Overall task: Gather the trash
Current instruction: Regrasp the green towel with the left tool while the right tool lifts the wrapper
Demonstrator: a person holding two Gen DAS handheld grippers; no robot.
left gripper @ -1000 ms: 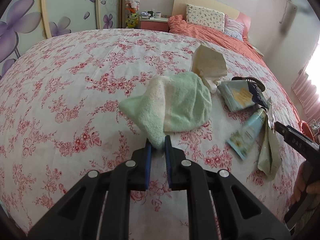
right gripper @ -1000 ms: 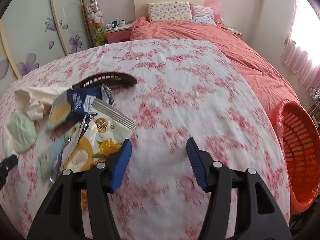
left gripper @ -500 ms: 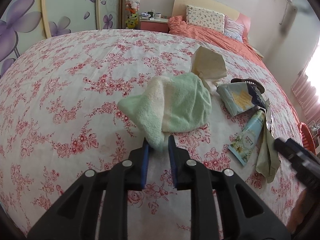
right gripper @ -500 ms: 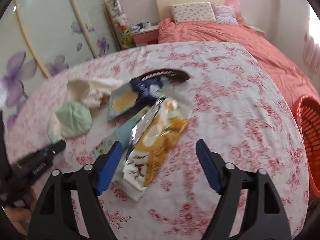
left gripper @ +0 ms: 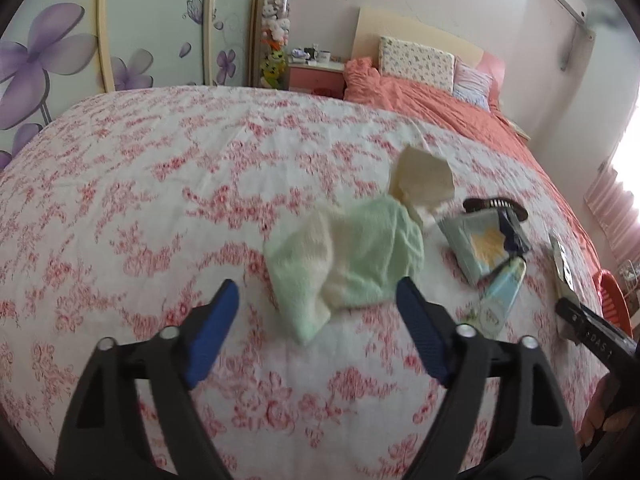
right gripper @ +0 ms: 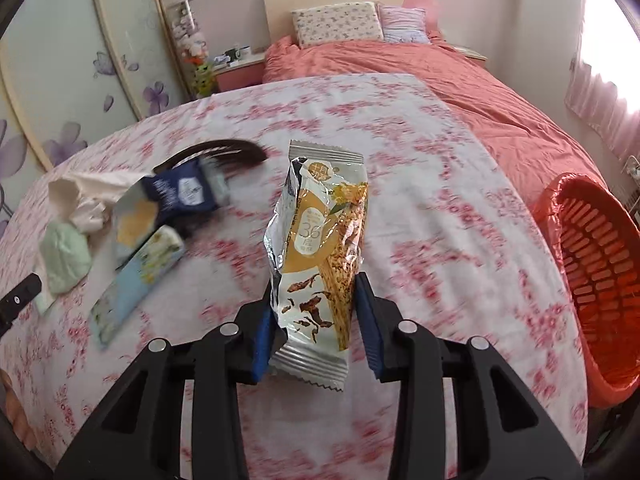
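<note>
My right gripper (right gripper: 314,326) points down at the bed with its jaws closing on a silver and yellow snack wrapper (right gripper: 320,256), whose lower part stands upright between the blue pads (right gripper: 262,340); its print shows a large "36" among characters too small for me to read. To the right of the wrapper, off the edge of the floral bedspread (right gripper: 420,220), an orange slatted basket (right gripper: 600,264) lies tilted toward me, and I see nothing in the part of its inside that shows. My left gripper (left gripper: 318,328) also points down, its jaws opening wide, with the near corner of a pale green cloth (left gripper: 352,264) lying loose between the fingers (left gripper: 420,328) and touched by neither. Left of the wrapper lie a light blue tube (right gripper: 136,276), a navy and yellow packet (right gripper: 160,208), a dark brown comb (right gripper: 228,152) and a crumpled cream paper (right gripper: 88,192). Beyond them are a coral quilt (right gripper: 400,60) and two pillows (right gripper: 336,22).
</note>
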